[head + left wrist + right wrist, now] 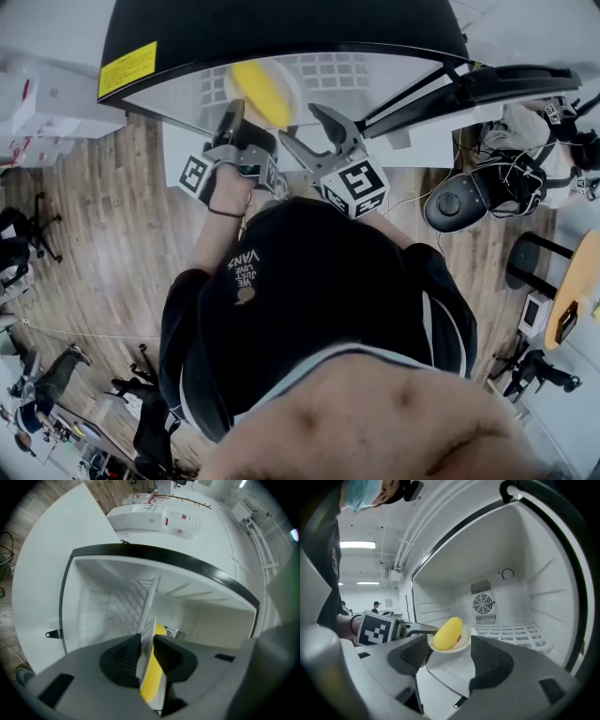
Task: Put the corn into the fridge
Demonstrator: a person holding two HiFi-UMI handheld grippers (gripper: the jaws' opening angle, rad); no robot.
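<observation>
The corn [448, 633] has a yellow, finely pebbled, slightly shiny skin and lies on a smooth glossy white plate [454, 650]. The fridge [543, 573] has smooth white plastic walls, a glossy black rim and a white wire shelf [515, 632]. The left hand-held gripper [149, 654] and right hand-held gripper [449, 656] are matt grey plastic with ribbed pads. The floor [103, 216] is wood plank

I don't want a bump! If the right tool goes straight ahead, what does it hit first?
Most likely the plate with the corn, held by the left tool right in front. Depth is hard to judge; behind it is the fridge wall.
</observation>
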